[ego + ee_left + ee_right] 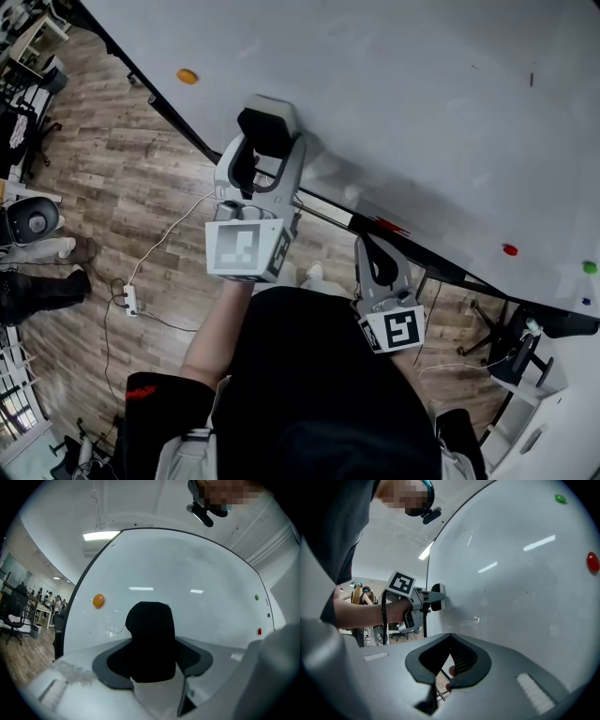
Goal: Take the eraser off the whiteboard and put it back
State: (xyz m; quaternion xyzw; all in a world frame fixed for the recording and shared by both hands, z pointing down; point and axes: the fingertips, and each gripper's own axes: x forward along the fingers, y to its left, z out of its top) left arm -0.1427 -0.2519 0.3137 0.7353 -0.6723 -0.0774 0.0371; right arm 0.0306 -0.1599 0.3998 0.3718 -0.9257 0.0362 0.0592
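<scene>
Two grippers face the whiteboard (422, 94): we read our left gripper (265, 141) jaws as wide only because they clasp the black eraser (150, 639), held flat against the board, while our right gripper (449, 659) jaws, pinched together, hang idle and empty.

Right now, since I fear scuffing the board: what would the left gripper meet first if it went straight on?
The black eraser between the tongs of the left gripper comes first; the whiteboard lies right behind it, and the eraser probably touches it.
</scene>
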